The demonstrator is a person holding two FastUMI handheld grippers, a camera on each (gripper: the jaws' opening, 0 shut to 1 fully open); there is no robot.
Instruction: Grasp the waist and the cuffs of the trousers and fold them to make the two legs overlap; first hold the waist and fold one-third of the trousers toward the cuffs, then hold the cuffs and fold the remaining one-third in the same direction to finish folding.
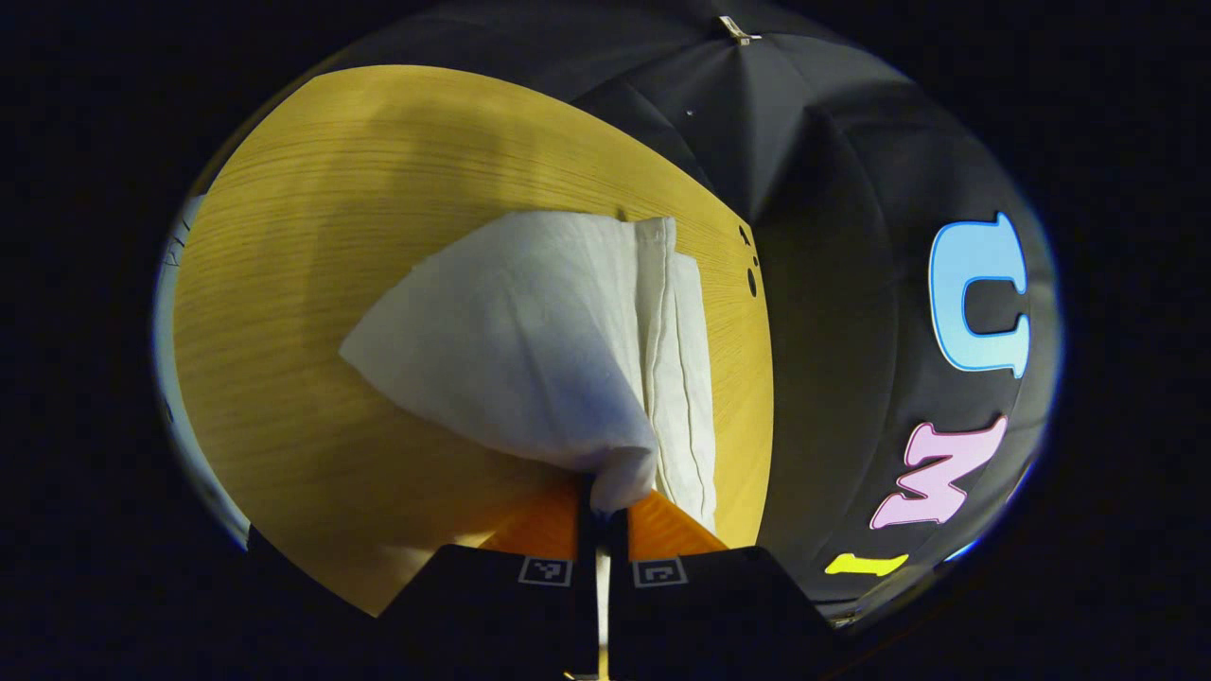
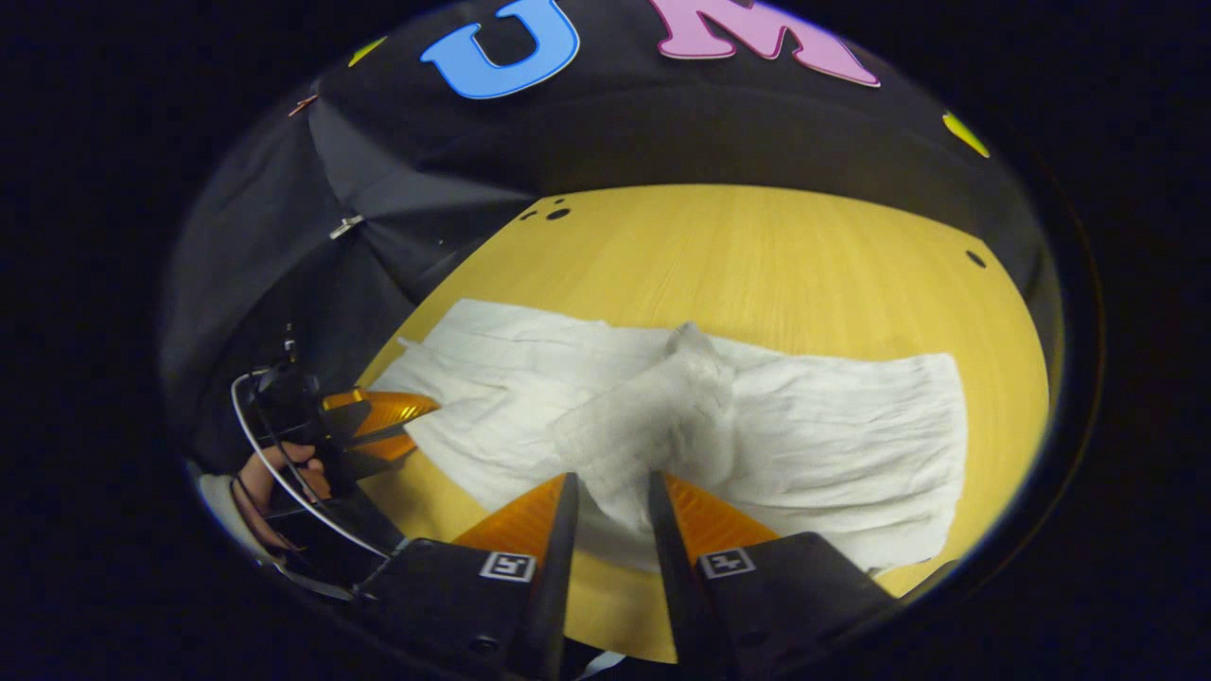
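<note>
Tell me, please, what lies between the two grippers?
In the right gripper view, only the white trousers stretch from the right gripper to the left gripper; both are pinching the cloth, which rests on the table.

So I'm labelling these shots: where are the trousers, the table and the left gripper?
trousers (image 2: 833, 426): right gripper view, flat cloth.
table (image 2: 757, 255): right gripper view, bare wood.
left gripper (image 1: 604, 506): left gripper view, between fingertips.
</note>
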